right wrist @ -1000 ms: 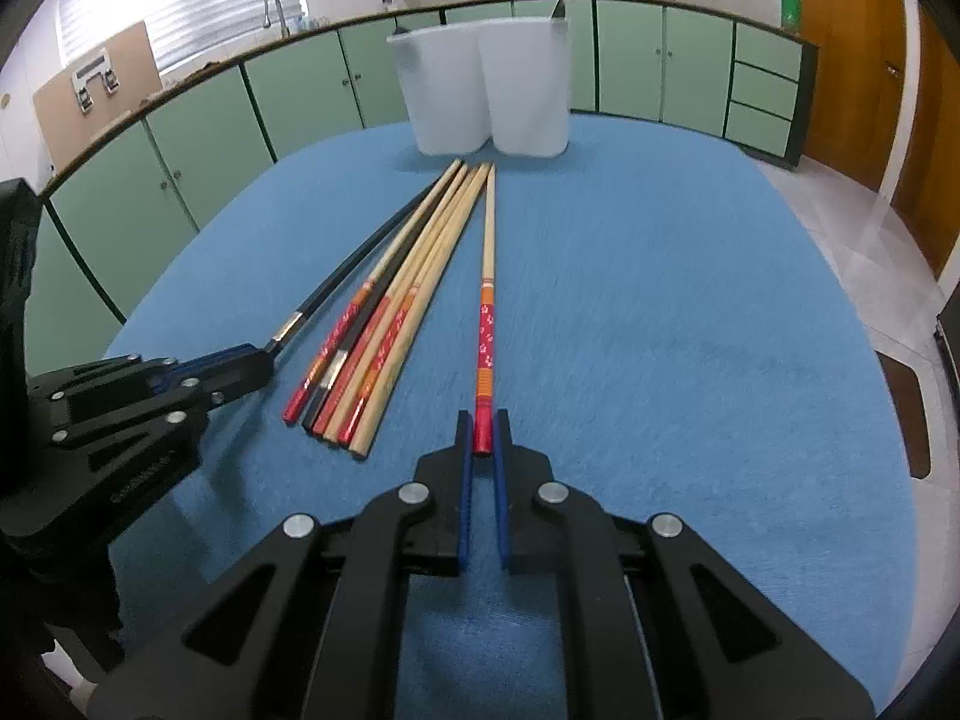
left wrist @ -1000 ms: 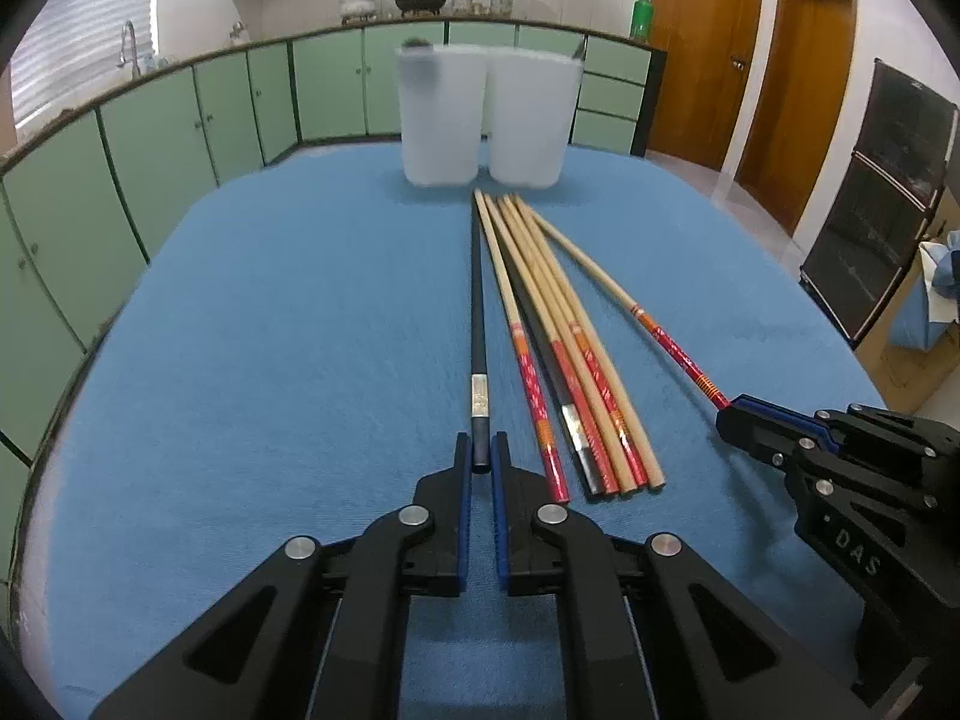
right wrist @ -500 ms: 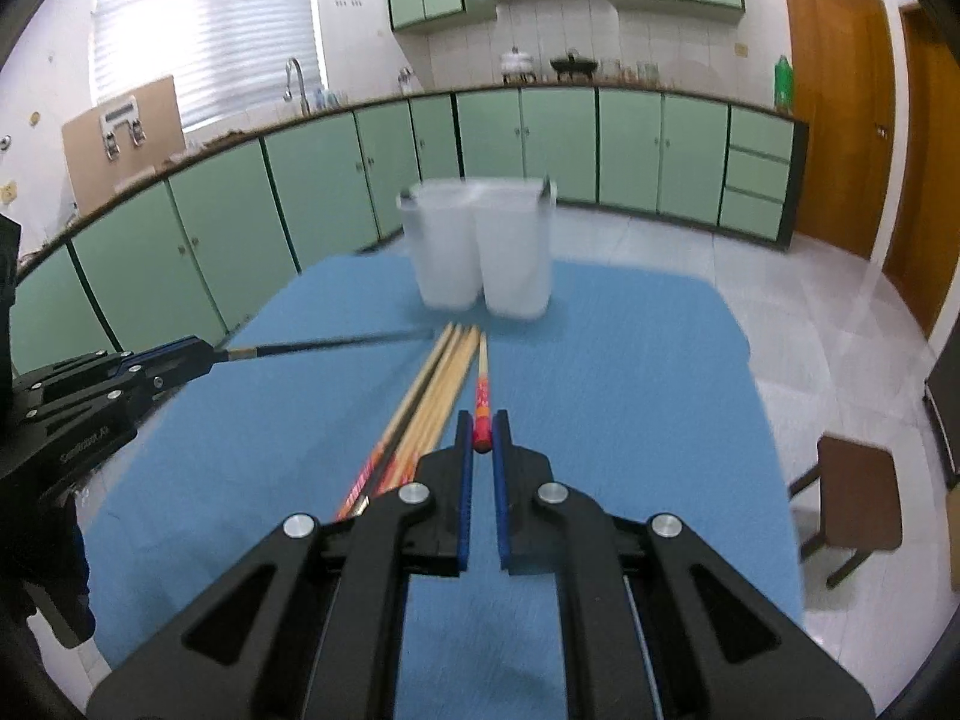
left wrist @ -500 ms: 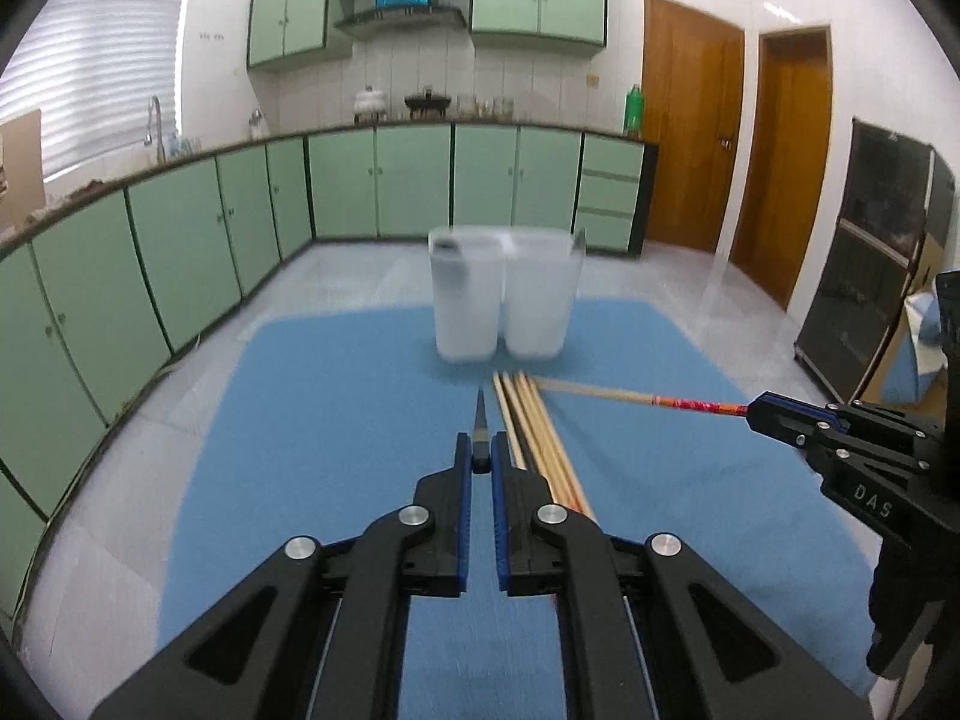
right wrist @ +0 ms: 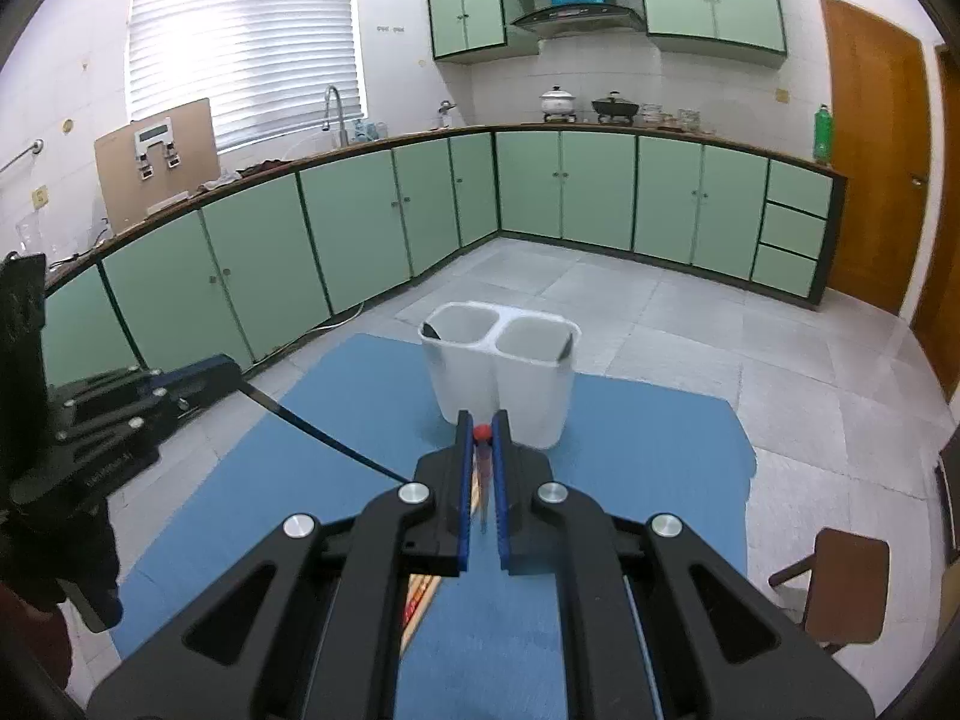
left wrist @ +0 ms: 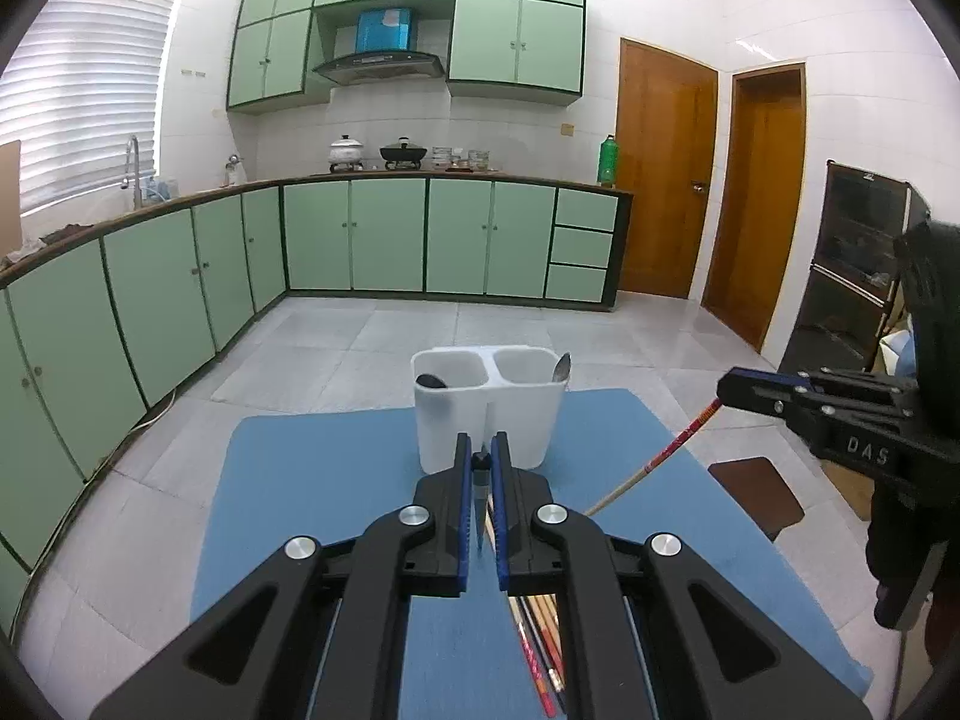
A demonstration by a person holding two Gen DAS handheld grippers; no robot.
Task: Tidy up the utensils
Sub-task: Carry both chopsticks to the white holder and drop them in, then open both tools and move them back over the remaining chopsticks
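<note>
We're reading "DAS" on the right claw (left wrist: 729, 387), clamping a red chopstick (left wrist: 672, 450); our left claw (left wrist: 482, 457) is gripping a black chopstick (right wrist: 324, 438); holder (left wrist: 489, 402) at twelve o'clock.

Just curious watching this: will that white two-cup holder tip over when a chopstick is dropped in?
Probably not easily: the holder is two joined cups on a wide base, standing flat on the blue mat. It looks like light plastic, though, so a sideways knock from a long chopstick might shift it.

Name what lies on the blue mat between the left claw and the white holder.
Only bare blue mat before the white holder, in the left wrist view; the left claw grips a black chopstick.
</note>
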